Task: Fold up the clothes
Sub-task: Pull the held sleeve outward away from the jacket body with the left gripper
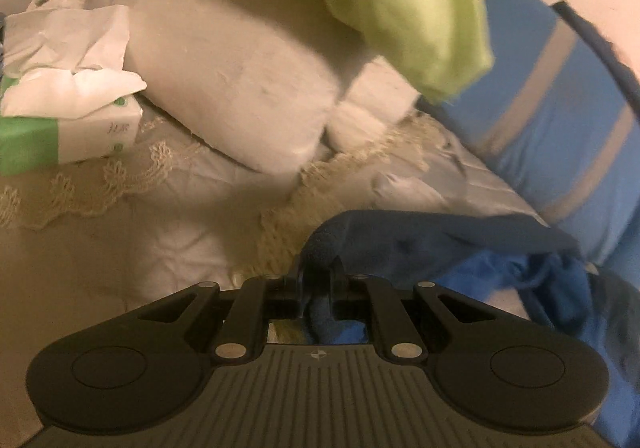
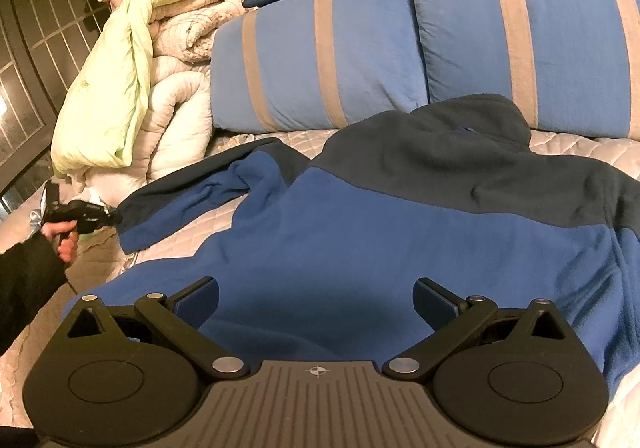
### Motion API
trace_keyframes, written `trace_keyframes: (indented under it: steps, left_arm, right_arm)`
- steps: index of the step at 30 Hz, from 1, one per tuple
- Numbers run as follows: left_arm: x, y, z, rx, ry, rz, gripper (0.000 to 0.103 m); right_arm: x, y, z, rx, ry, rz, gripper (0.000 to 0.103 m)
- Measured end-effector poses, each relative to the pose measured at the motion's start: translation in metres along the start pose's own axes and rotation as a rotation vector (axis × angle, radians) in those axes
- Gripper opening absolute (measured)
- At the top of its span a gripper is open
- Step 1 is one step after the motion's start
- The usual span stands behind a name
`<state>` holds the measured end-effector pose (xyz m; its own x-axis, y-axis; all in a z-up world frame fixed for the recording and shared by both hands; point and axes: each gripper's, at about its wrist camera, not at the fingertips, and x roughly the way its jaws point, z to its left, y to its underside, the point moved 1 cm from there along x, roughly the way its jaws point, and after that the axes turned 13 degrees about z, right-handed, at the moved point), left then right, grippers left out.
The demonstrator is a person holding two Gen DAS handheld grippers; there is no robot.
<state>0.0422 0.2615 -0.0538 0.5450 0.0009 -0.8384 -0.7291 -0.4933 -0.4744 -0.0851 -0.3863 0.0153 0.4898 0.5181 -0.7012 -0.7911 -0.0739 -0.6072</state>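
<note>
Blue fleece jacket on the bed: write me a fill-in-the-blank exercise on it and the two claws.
1. The left claw is shut on the jacket's ____.
2. The right claw, over the blue fleece jacket, has its jaws ____.
3. The two blue pillows carry ____ stripes.
4. A pale ____ quilt drapes the bedding pile.

Missing words: sleeve; open; beige; green

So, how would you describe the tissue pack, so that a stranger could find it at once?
Start at the rolled white quilt on the bed. The tissue pack lies against its left side, on the lace-edged cover. It is the only paper thing there: white wrapper with green ends, torn open, a tissue sticking out on top.
</note>
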Motion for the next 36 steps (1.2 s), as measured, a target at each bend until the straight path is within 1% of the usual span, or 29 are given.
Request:
trace_keyframes:
  steps: [1,4,5,6,7,9,10,11,14,16,19,23,25,26,30,32,35,36]
  left_arm:
    - [0.004,-0.005,0.000,-0.006,-0.011,0.000,0.012]
    - [0.019,-0.019,0.002,-0.043,-0.037,0.008,0.019]
    - [0.024,-0.021,0.004,-0.072,-0.035,0.018,0.026]
    - [0.027,-0.023,0.008,-0.107,-0.023,0.023,0.030]
    - [0.028,-0.022,0.012,-0.150,0.001,0.018,0.036]
    - [0.024,-0.017,0.018,-0.208,0.071,-0.003,0.043]
    - [0.021,-0.014,0.020,-0.219,0.101,-0.010,0.048]
    - [0.017,-0.010,0.021,-0.224,0.118,-0.013,0.050]
    - [0.006,0.005,0.026,-0.237,0.168,-0.009,0.050]
    - [0.001,0.017,0.029,-0.250,0.191,0.021,0.050]
    - [0.000,0.032,0.043,-0.325,0.252,0.058,0.050]
    - [0.011,0.053,0.062,-0.449,0.425,0.121,0.049]
    - [0.019,0.062,0.070,-0.500,0.491,0.130,0.049]
    - [0.023,0.065,0.073,-0.518,0.512,0.130,0.049]
    - [0.035,0.076,0.085,-0.591,0.572,0.119,0.048]
    - [0.039,0.078,0.088,-0.609,0.591,0.112,0.041]
    - [0.048,0.077,0.084,-0.628,0.607,0.104,0.035]
    - [0.051,0.077,0.083,-0.636,0.616,0.101,0.035]
  right_arm:
    - [0.000,0.000,0.000,0.000,0.002,0.001,0.103]
    - [0.001,0.000,0.000,0.002,0.005,0.002,0.103]
    - [0.001,-0.001,0.000,0.003,0.006,0.003,0.103]
    - [0.001,0.000,-0.001,0.004,0.007,0.004,0.103]
    - [0.001,0.000,-0.001,0.004,0.006,0.004,0.103]
    - [0.000,0.001,-0.002,0.004,0.004,0.003,0.103]
    - [0.000,0.001,-0.002,0.005,0.001,0.003,0.103]
    - [0.000,0.001,-0.003,0.006,-0.002,0.002,0.103]
    - [-0.001,0.001,-0.004,0.008,-0.011,0.002,0.103]
    - [-0.001,0.001,-0.004,0.007,-0.016,0.001,0.103]
    - [-0.001,0.001,-0.004,0.006,-0.021,0.002,0.103]
    - [0.000,0.001,-0.004,0.007,-0.026,0.003,0.103]
    - [-0.001,0.001,-0.004,0.009,-0.026,0.002,0.103]
    - [-0.001,0.001,-0.004,0.009,-0.026,0.001,0.103]
    - [-0.001,0.001,-0.003,0.011,-0.025,-0.002,0.103]
    - [0.000,0.001,-0.002,0.011,-0.026,0.001,0.103]
    - [0.000,0.000,-0.003,0.009,-0.026,0.004,0.103]
    - [0.000,0.000,-0.003,0.009,-0.026,0.004,0.103]
